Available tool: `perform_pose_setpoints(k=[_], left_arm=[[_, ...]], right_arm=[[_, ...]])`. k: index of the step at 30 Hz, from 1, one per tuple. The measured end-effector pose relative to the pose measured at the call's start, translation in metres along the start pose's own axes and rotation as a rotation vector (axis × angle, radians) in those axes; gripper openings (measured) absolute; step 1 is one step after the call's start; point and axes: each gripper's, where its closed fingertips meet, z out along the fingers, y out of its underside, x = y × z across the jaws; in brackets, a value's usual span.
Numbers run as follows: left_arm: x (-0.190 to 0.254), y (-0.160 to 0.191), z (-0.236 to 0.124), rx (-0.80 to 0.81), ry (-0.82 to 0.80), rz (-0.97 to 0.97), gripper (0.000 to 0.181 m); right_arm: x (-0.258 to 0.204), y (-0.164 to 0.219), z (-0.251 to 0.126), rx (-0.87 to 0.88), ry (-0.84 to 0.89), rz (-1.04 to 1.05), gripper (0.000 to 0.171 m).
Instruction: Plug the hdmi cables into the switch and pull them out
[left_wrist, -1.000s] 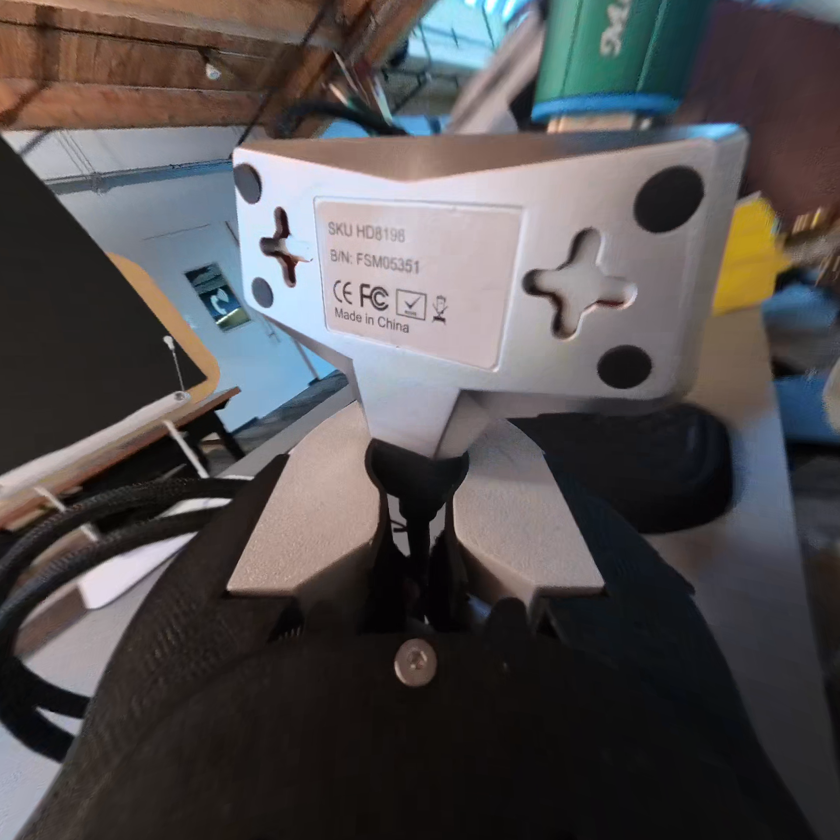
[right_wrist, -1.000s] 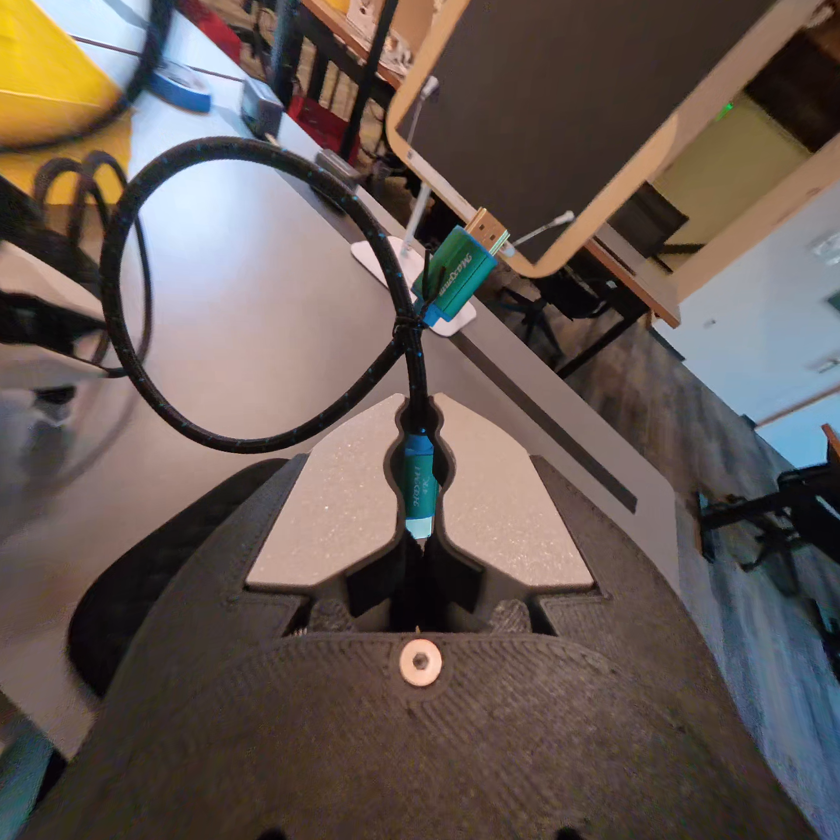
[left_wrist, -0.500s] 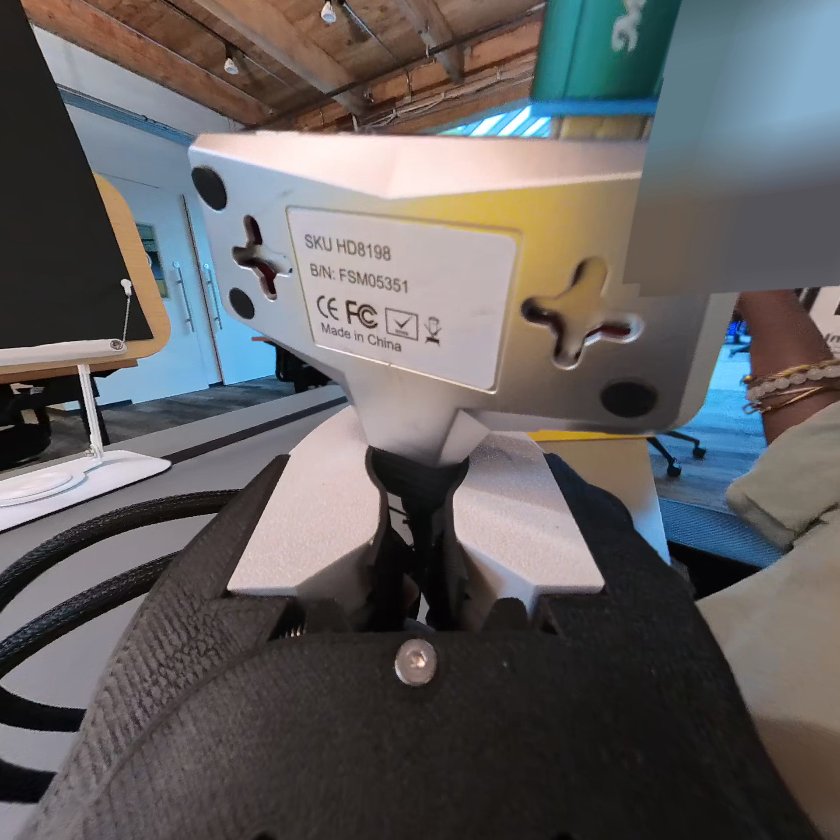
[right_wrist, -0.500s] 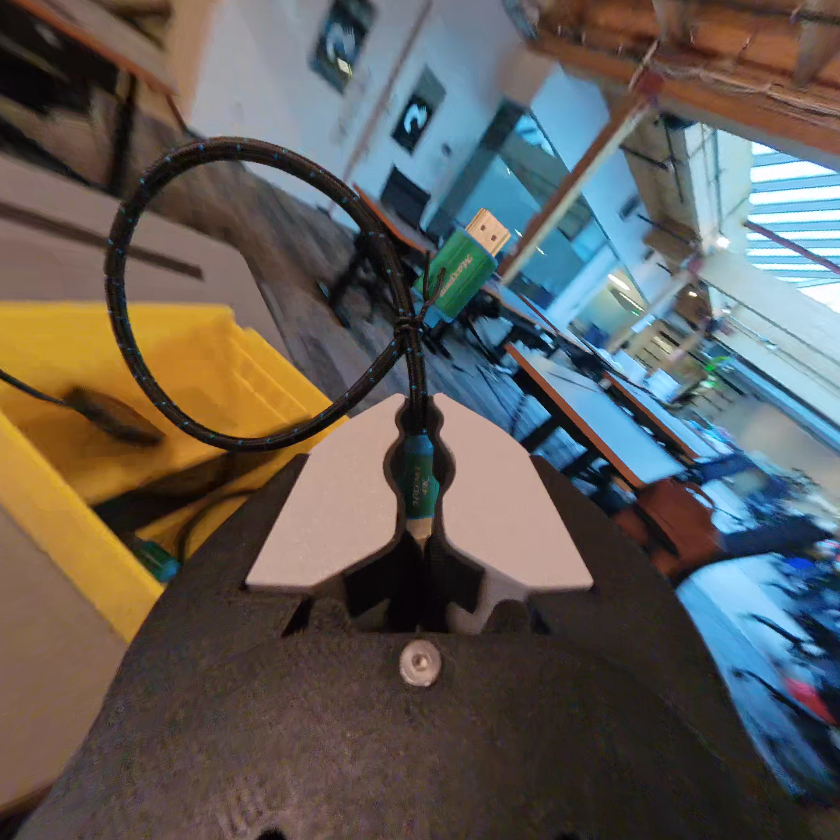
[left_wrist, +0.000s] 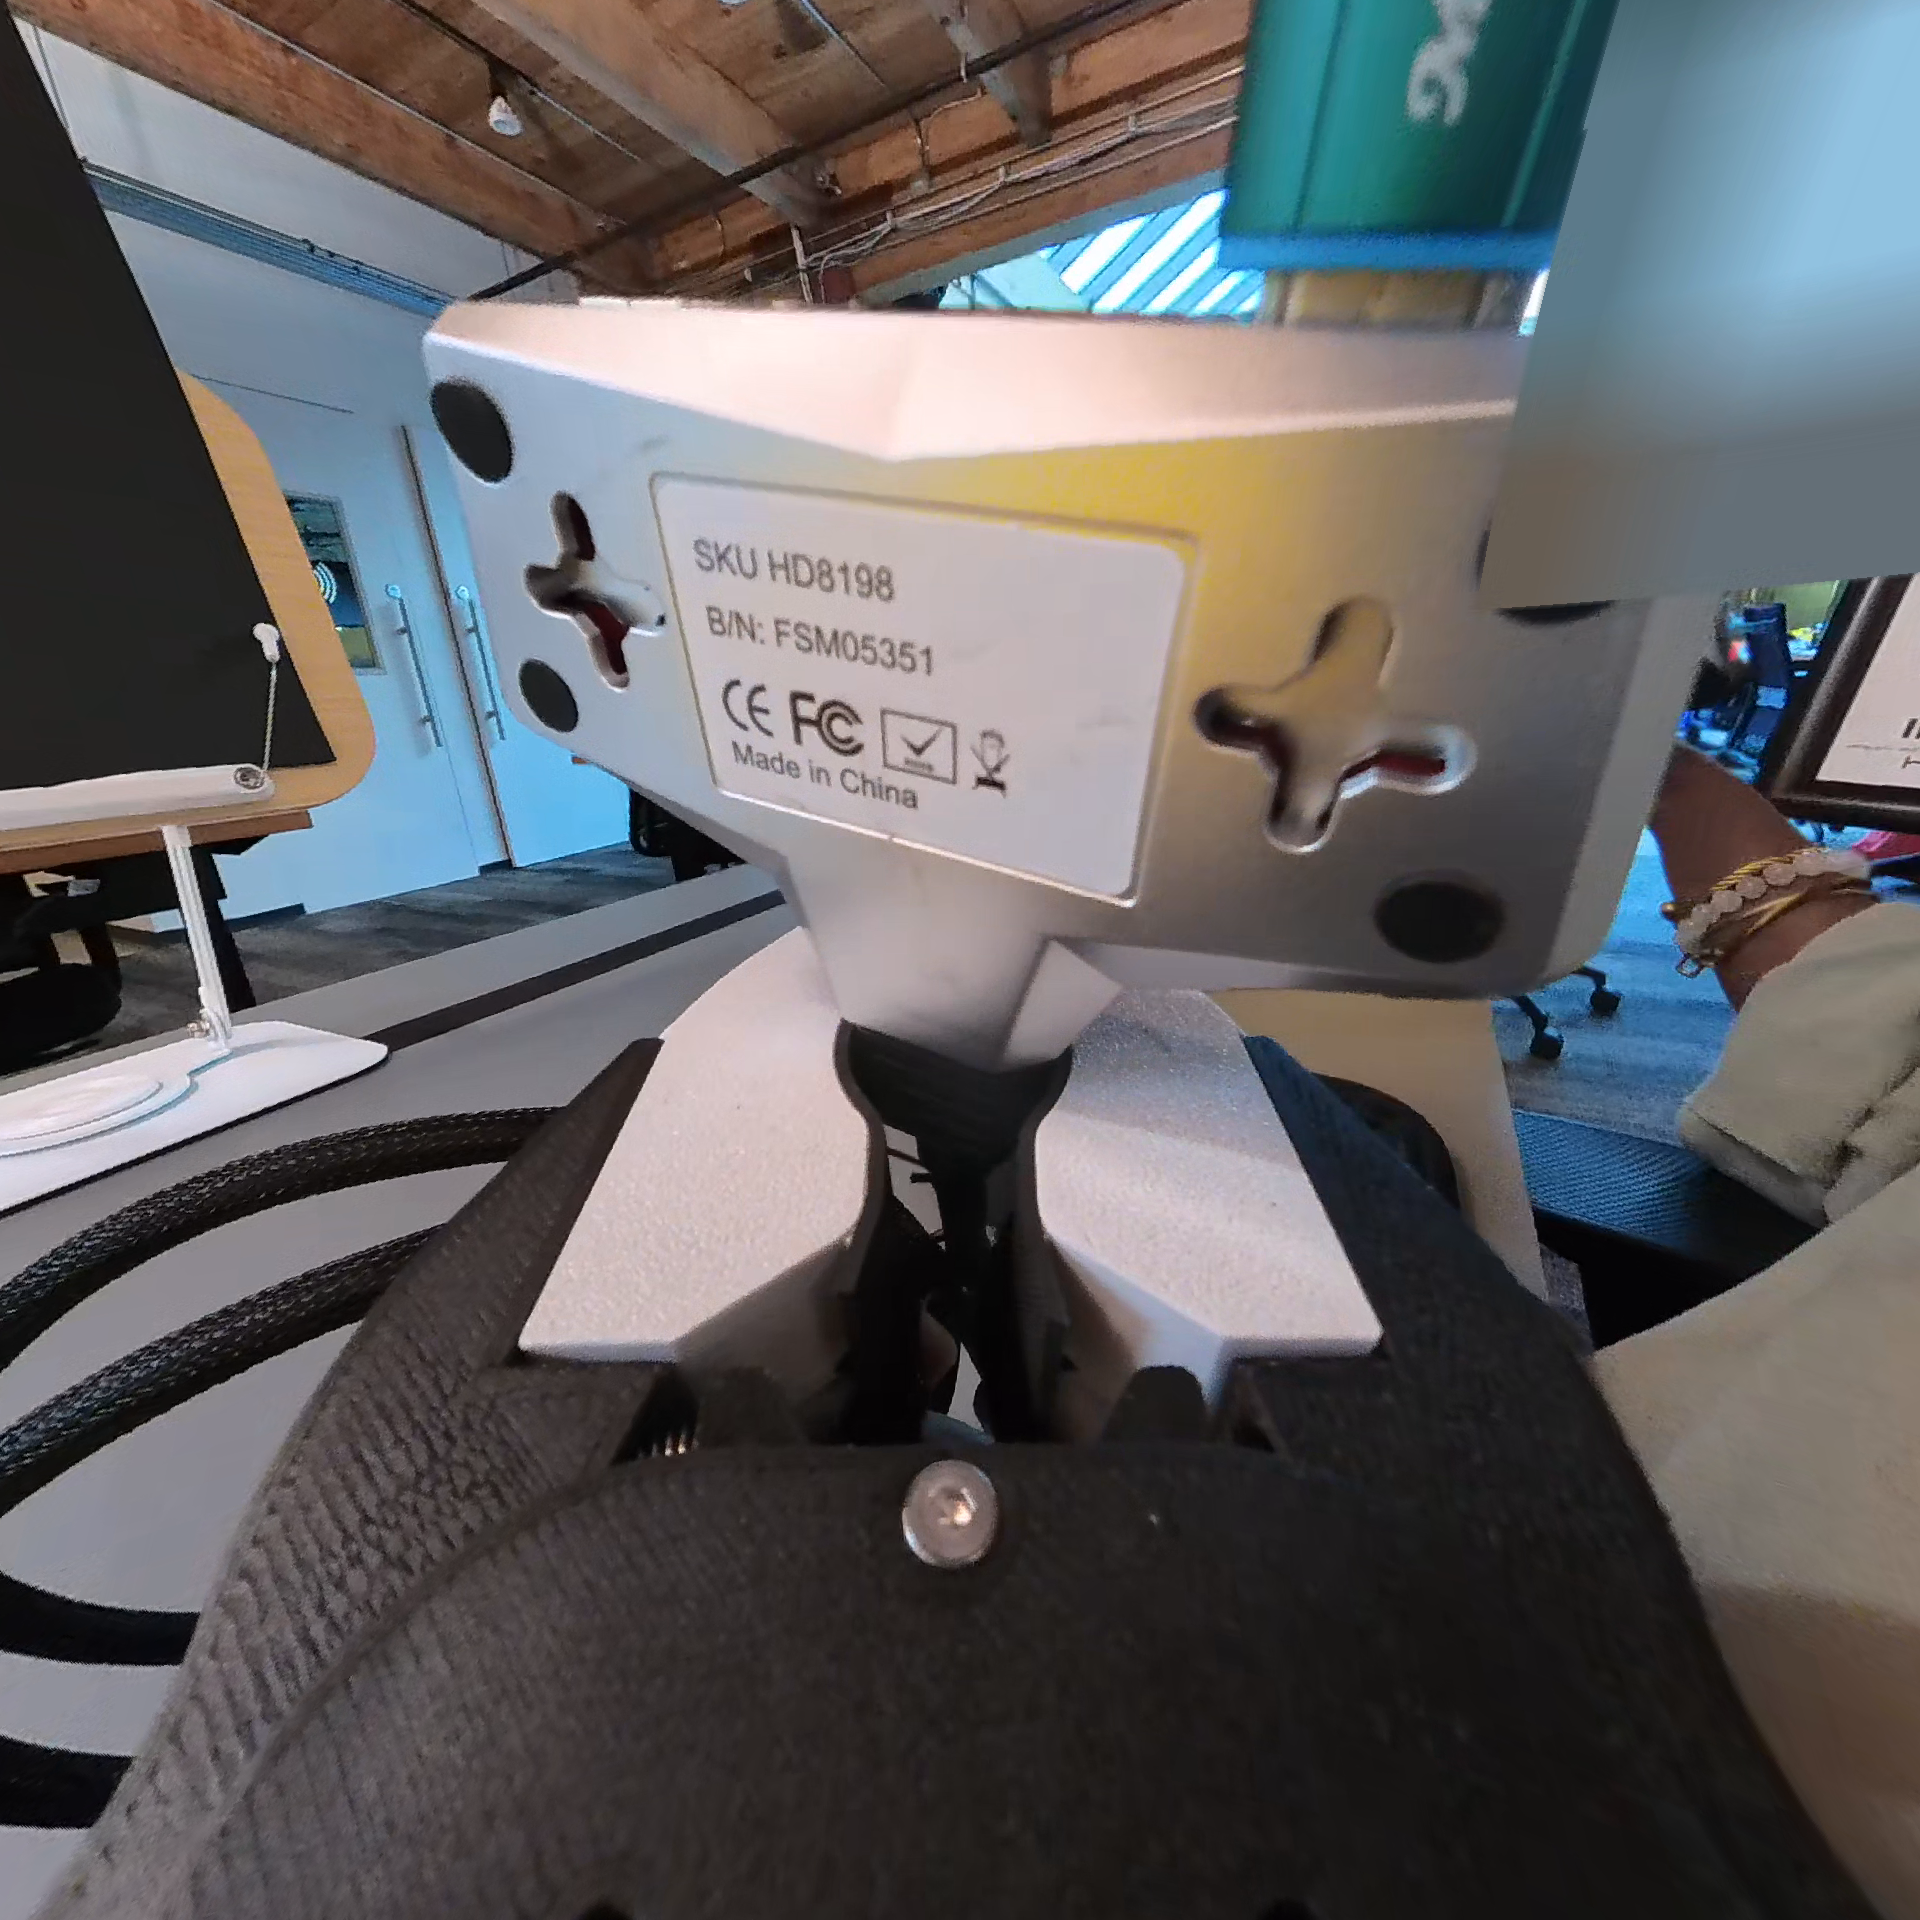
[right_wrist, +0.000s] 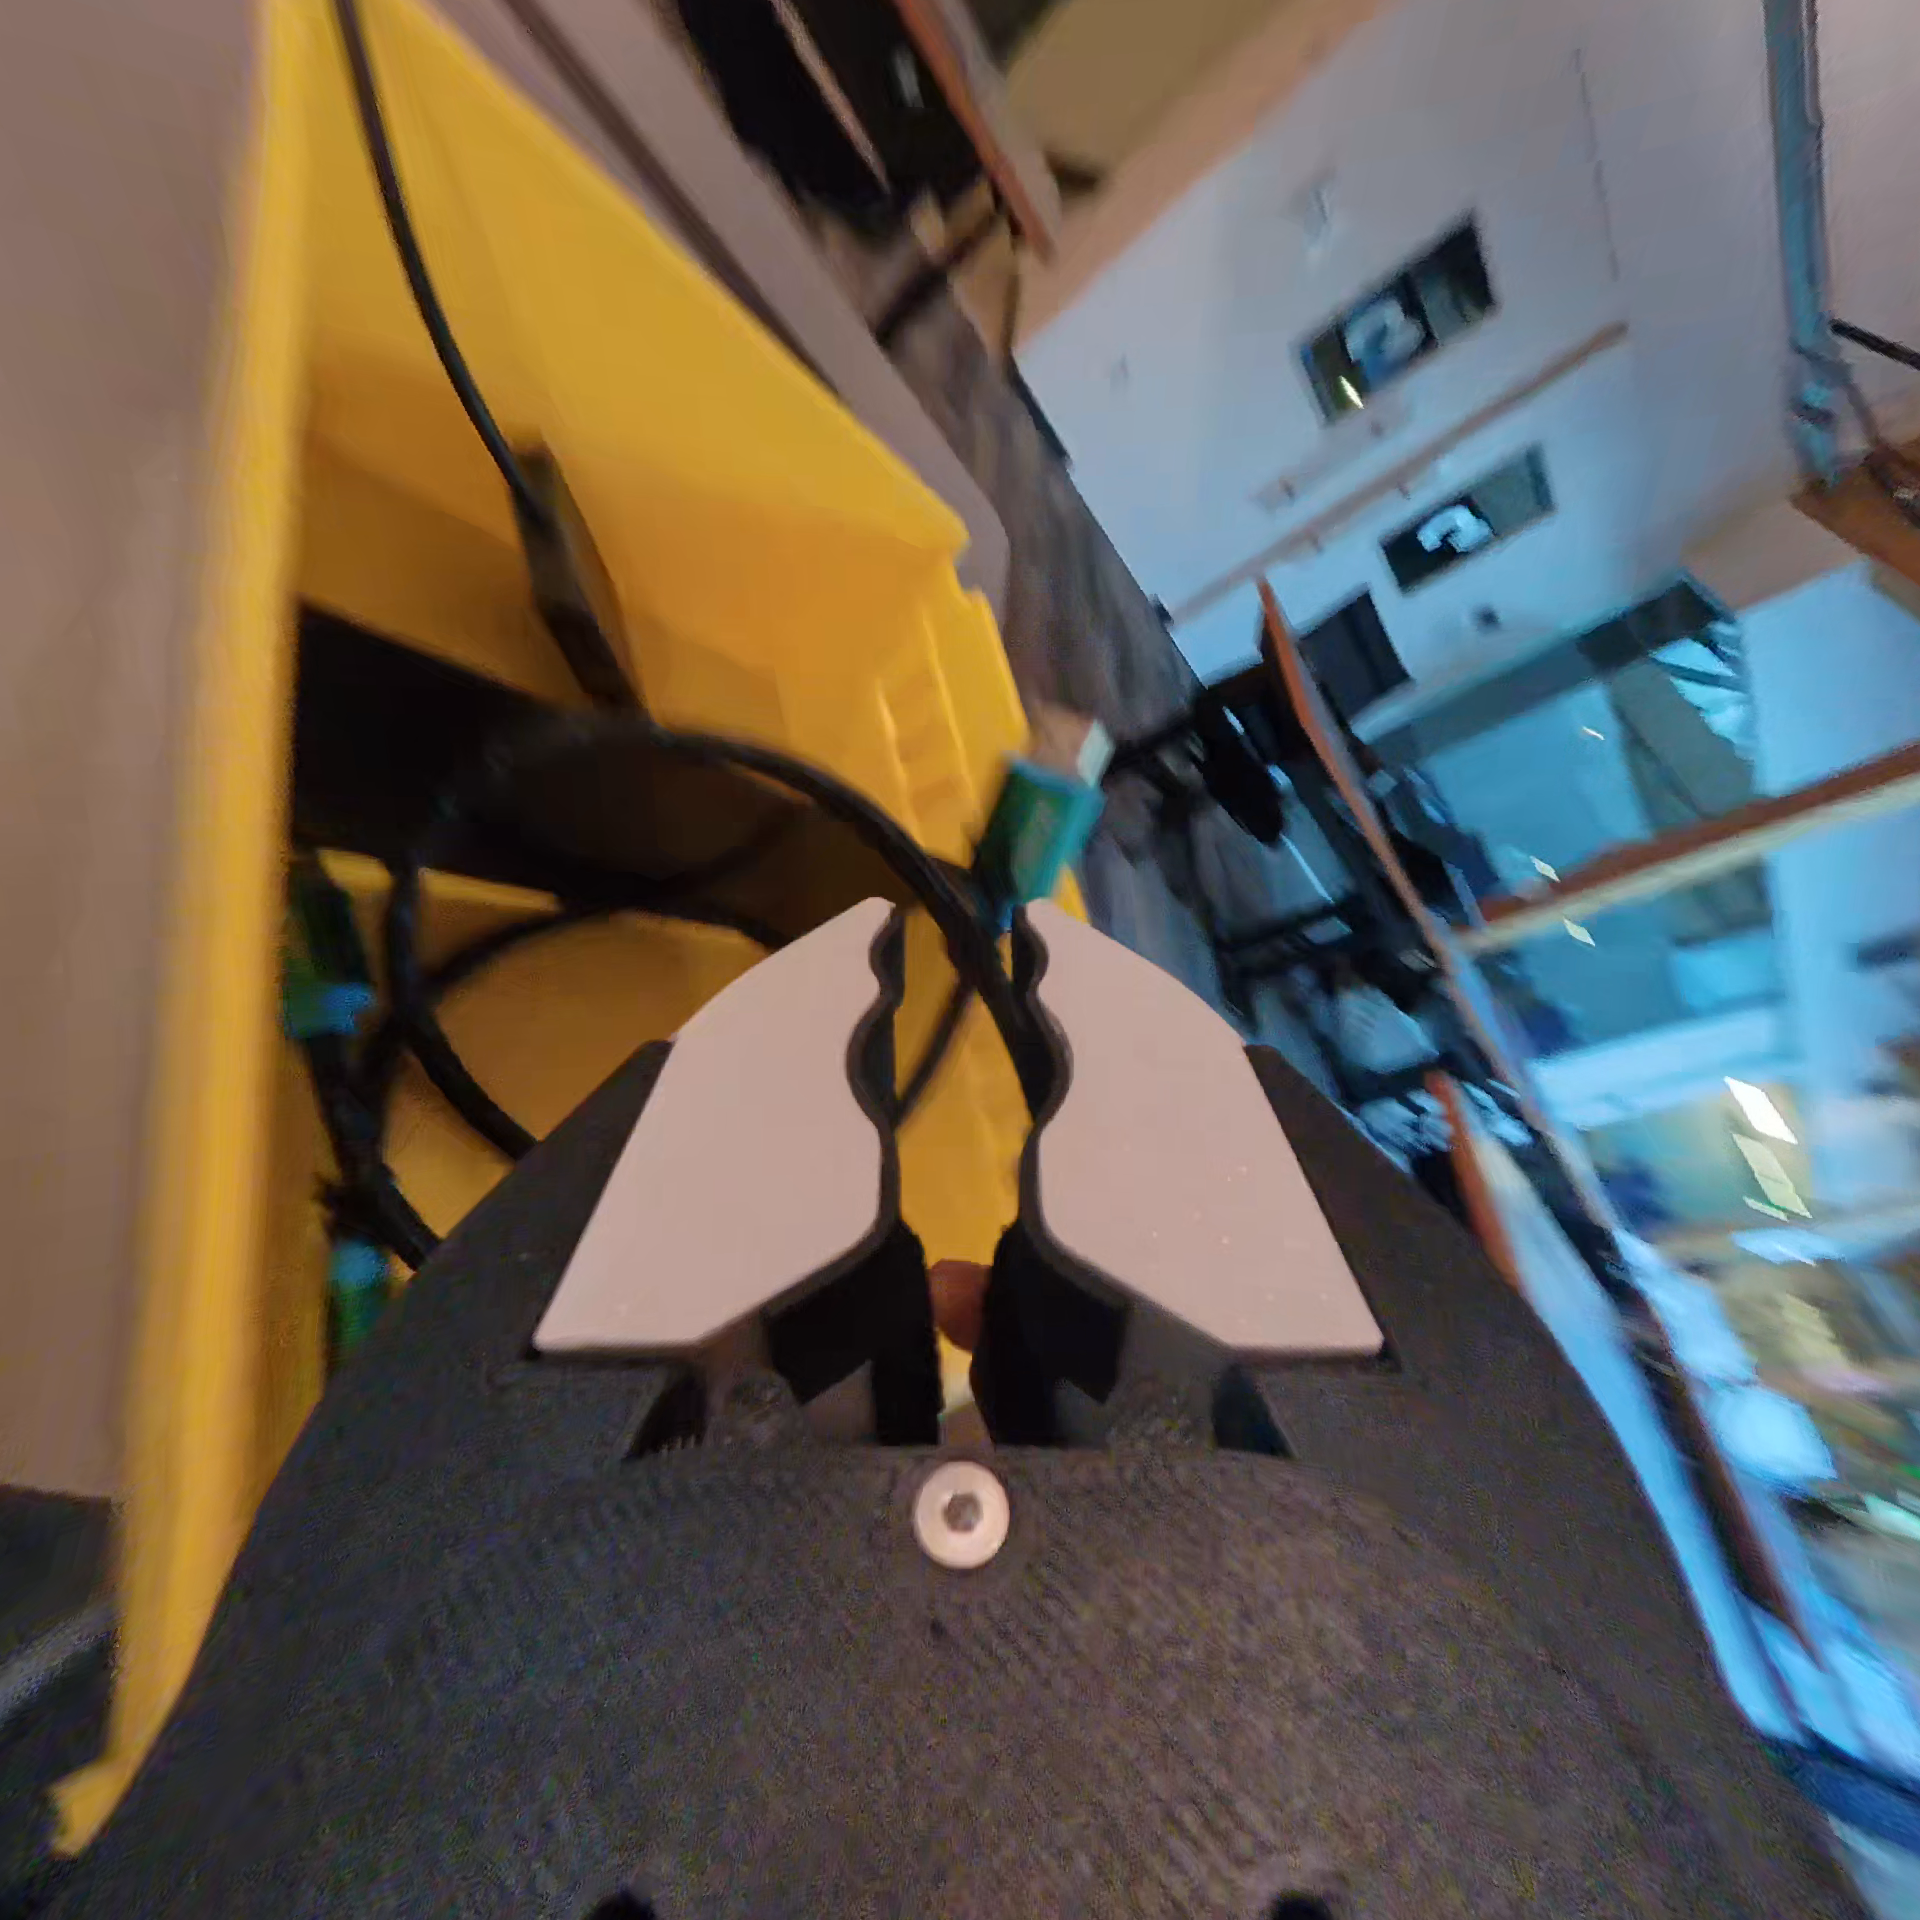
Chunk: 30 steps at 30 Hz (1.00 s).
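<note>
Tool on my left (left_wrist: 951, 1060) is clamped on the narrow neck of the silver switch (left_wrist: 997, 665), holding it up off the grey table (left_wrist: 582, 966) with its labelled underside toward the camera. One green HDMI plug (left_wrist: 1392, 114) sits seated in the switch's top edge, at the far right. My right tool (right_wrist: 956, 935) has its fingers apart, holding nothing; a black braided cable (right_wrist: 914, 862) crosses the gap between the tips, ending in a green plug (right_wrist: 1029, 842) that hangs loose just beyond them, over the yellow bin (right_wrist: 675, 436) where more cables lie. That view is blurred, so I cannot tell whether the cable touches a fingertip. I judge the step in hand to be setting this cable down in the bin and going back for the plug in the switch. To do it well I would keep the left grip firm and the switch level, bring the right tool onto the green plug body rather than the cord, close squarely, and pull straight along the port's axis without twisting. Black cables (left_wrist: 208, 1226) loop on the table at near left; I would keep clear of them.
</note>
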Motion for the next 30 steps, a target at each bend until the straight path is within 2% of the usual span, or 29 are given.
perform_pose_setpoints(k=[2, 4, 6, 9, 12, 14, 16, 18, 19, 20, 22, 25, 30], left_arm=[[0.001, 0.001, 0.000, -0.010, -0.001, 0.011, 0.020], [0.001, 0.001, 0.001, -0.014, -0.001, 0.021, 0.020], [0.001, 0.002, 0.001, -0.013, -0.002, 0.022, 0.020], [0.000, 0.003, 0.001, -0.015, -0.003, 0.011, 0.020], [0.000, 0.005, 0.001, -0.023, -0.005, 0.016, 0.020], [0.001, 0.006, 0.002, -0.028, -0.004, 0.029, 0.020], [0.002, 0.007, 0.002, -0.034, -0.004, 0.040, 0.020], [0.003, 0.008, 0.003, -0.042, -0.002, 0.047, 0.020], [0.003, 0.008, 0.003, -0.043, -0.002, 0.050, 0.020], [0.003, 0.008, 0.003, -0.043, -0.002, 0.052, 0.020], [0.003, 0.009, 0.003, -0.044, -0.001, 0.055, 0.019], [0.003, 0.009, 0.002, -0.045, -0.001, 0.061, 0.019], [0.004, 0.012, 0.003, -0.063, -0.004, 0.085, 0.020]], right_arm=[[-0.005, -0.011, -0.001, 0.092, -0.032, 0.109, 0.030], [0.003, -0.010, -0.011, 0.119, 0.007, 0.212, 0.038], [0.003, -0.014, -0.031, 0.174, -0.024, 0.363, 0.039], [-0.025, -0.034, -0.069, 0.247, -0.298, 0.555, 0.055], [-0.059, -0.027, -0.087, 0.089, -0.476, 0.507, 0.071], [-0.082, -0.009, -0.086, -0.103, -0.554, 0.474, 0.067], [-0.101, 0.003, -0.080, -0.259, -0.614, 0.477, 0.053], [-0.104, -0.006, -0.071, -0.288, -0.611, 0.466, 0.012], [-0.113, -0.017, -0.068, -0.268, -0.668, 0.465, 0.007], [-0.125, -0.031, -0.067, -0.237, -0.743, 0.449, 0.013], [-0.141, -0.055, -0.057, -0.201, -0.786, 0.393, 0.020], [-0.151, -0.079, -0.026, -0.239, -0.712, 0.358, 0.020], [-0.161, -0.116, 0.030, -0.187, -0.573, 0.478, 0.021]])
